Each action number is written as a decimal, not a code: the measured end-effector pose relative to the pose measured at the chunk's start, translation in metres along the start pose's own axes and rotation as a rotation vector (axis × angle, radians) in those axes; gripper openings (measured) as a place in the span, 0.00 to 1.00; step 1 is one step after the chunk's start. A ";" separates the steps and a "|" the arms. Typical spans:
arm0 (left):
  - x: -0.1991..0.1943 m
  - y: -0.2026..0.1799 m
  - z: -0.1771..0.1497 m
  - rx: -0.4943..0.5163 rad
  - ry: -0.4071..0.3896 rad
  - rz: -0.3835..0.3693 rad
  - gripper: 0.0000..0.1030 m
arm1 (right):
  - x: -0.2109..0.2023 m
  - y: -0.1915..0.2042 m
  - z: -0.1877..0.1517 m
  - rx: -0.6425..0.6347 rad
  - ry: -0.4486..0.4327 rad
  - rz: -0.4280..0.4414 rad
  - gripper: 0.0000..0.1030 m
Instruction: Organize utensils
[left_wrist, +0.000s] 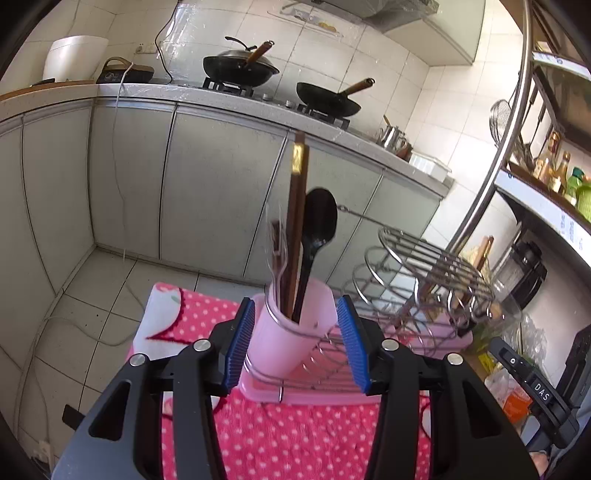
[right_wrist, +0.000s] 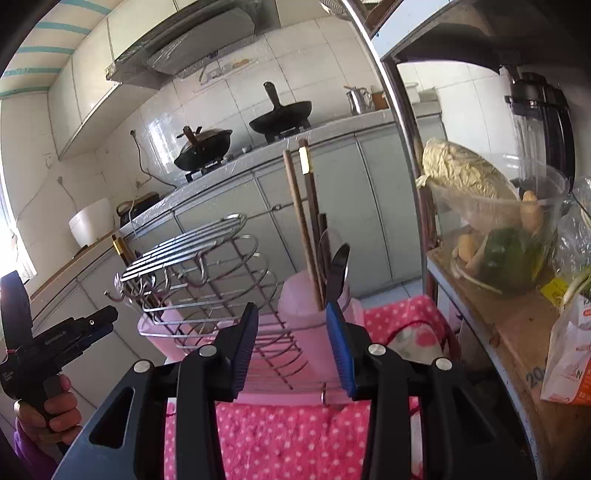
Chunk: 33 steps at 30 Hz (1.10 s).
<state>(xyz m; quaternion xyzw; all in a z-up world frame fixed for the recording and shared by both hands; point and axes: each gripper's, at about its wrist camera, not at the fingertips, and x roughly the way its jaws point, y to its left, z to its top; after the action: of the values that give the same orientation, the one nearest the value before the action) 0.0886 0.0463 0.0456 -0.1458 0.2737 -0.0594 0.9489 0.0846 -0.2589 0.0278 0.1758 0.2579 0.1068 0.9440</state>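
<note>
A pink utensil cup (left_wrist: 291, 325) stands at the corner of a wire dish rack (left_wrist: 424, 258) on a pink tray (left_wrist: 258, 391). In it stand brown chopsticks (left_wrist: 297, 206), a black spoon (left_wrist: 317, 221) and a fork (left_wrist: 275, 251). My left gripper (left_wrist: 297, 347) is open, its blue pads on either side of the cup without pressing on it. In the right wrist view the cup (right_wrist: 303, 314), chopsticks (right_wrist: 299, 221) and spoon (right_wrist: 338, 273) sit just beyond my right gripper (right_wrist: 293, 347), which is open and holds nothing.
A pink polka-dot cloth (left_wrist: 295, 435) covers the table. Behind is a counter with two woks (left_wrist: 240, 68) and grey cabinets (left_wrist: 207, 192). A metal shelf (right_wrist: 498, 325) at the right holds a bowl of vegetables (right_wrist: 495, 221) and a blender (right_wrist: 539, 110). A hand (right_wrist: 48, 410) is at the left edge.
</note>
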 end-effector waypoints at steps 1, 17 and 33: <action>-0.001 -0.002 -0.004 0.003 0.007 0.003 0.46 | 0.001 0.003 -0.003 -0.001 0.021 0.001 0.37; -0.022 -0.036 -0.064 0.108 0.087 0.069 0.46 | -0.013 0.044 -0.053 -0.092 0.166 -0.080 0.48; -0.049 -0.042 -0.086 0.122 0.082 0.076 0.46 | -0.035 0.071 -0.067 -0.155 0.164 -0.104 0.48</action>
<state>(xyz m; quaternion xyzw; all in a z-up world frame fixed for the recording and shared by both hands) -0.0005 -0.0054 0.0137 -0.0746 0.3133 -0.0460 0.9456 0.0117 -0.1859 0.0169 0.0794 0.3341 0.0911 0.9348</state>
